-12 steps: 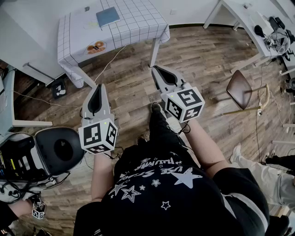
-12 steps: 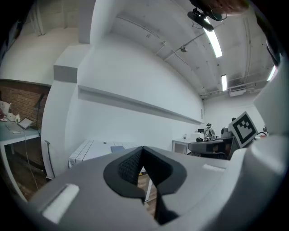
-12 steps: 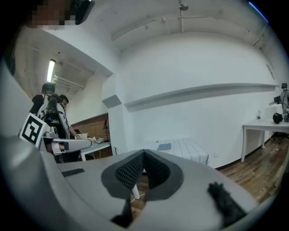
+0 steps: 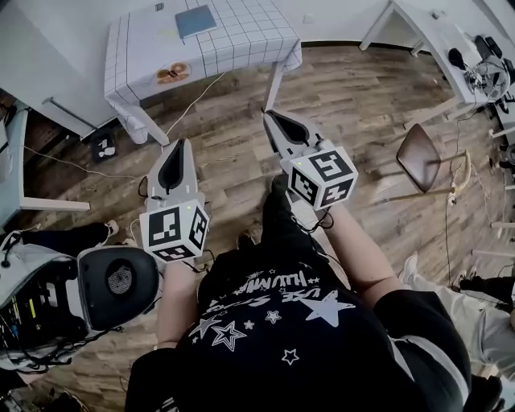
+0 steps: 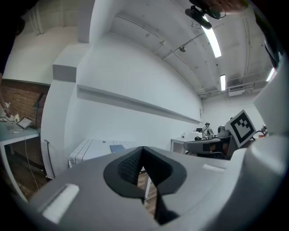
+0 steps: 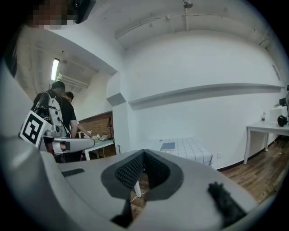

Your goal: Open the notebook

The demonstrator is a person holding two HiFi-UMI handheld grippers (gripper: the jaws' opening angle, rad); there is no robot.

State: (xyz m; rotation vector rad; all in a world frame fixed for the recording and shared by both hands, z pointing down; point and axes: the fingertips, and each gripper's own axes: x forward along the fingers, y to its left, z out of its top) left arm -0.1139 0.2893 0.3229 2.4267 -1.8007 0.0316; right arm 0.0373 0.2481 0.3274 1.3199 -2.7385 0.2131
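Observation:
A closed blue notebook (image 4: 197, 20) lies on the far side of a small table with a white checked cloth (image 4: 241, 36). Both grippers hang over the wooden floor, well short of the table, and point towards it. My left gripper (image 4: 179, 142) is shut and holds nothing. My right gripper (image 4: 269, 116) is also shut and holds nothing. In the left gripper view the notebook (image 5: 116, 147) shows just above the closed tips (image 5: 142, 149). In the right gripper view the notebook (image 6: 167, 145) lies on the table (image 6: 194, 153) beyond the closed tips (image 6: 144, 152).
A brown chair (image 4: 422, 157) stands on the right. A white desk (image 4: 418, 24) with gear is at the far right. A black padded seat (image 4: 117, 282) is at the lower left. An orange item (image 4: 170, 74) lies on the cloth. People (image 6: 58, 108) stand at a bench.
The picture has shifted slightly, with the table a little higher in it. A person's leg has come into view at the left, beside the black seat. Both grippers stay shut.

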